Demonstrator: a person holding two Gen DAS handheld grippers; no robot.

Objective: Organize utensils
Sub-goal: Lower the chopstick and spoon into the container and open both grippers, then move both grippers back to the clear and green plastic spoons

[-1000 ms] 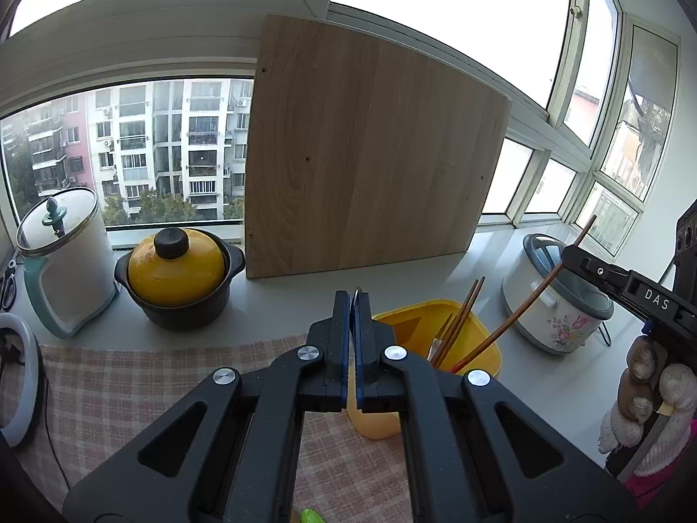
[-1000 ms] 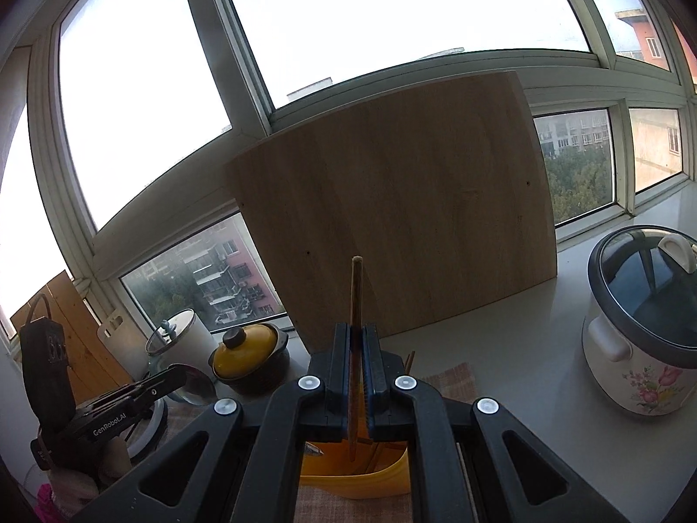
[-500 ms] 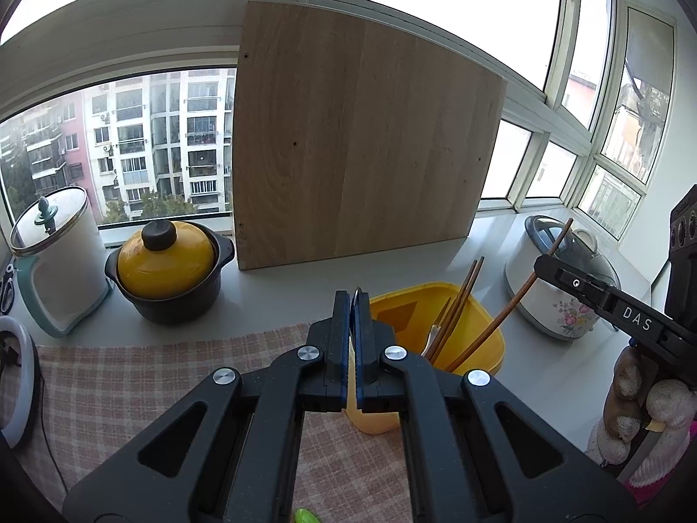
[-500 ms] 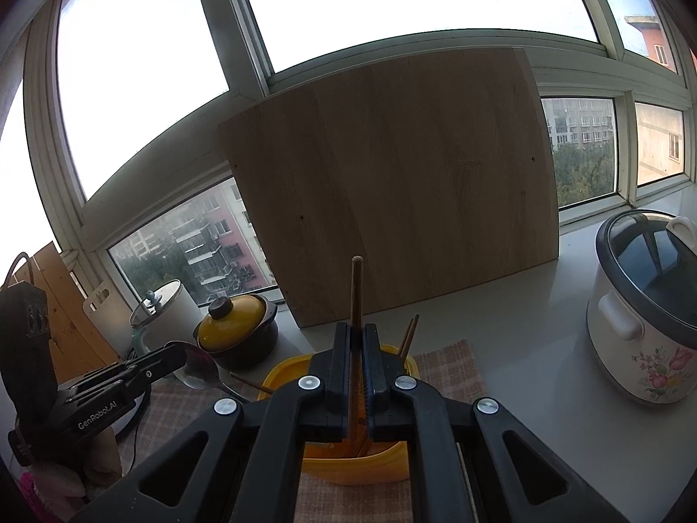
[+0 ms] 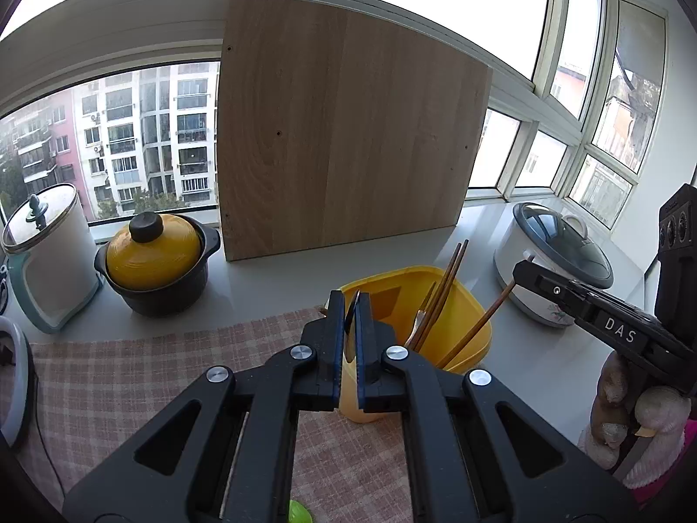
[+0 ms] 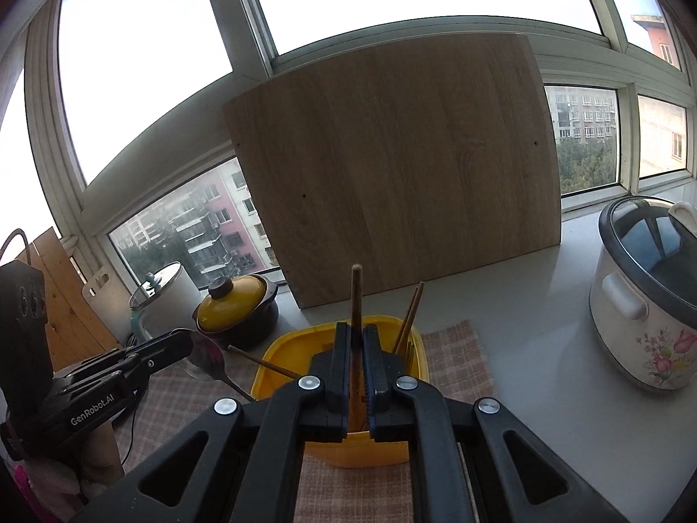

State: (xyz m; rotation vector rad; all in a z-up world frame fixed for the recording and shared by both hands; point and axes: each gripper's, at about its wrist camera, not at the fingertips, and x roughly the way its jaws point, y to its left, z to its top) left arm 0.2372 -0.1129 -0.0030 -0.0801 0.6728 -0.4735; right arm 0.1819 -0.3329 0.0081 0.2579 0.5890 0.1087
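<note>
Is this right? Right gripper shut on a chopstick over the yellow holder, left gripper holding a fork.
Not quite. The left gripper holds a metal spoon, not a fork; the right wrist view shows its bowl. The rest stands: the right gripper is shut on a chopstick over the yellow holder.

We read "DAS" in white on the black plastic right gripper (image 5: pixel 518 276) arm, and "GenRobot.AI" in white on the black plastic left gripper (image 6: pixel 185 340) body. Nothing else legible.

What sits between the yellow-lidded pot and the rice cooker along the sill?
The wooden board leaning against the window, between pot and rice cooker; left wrist view.
</note>
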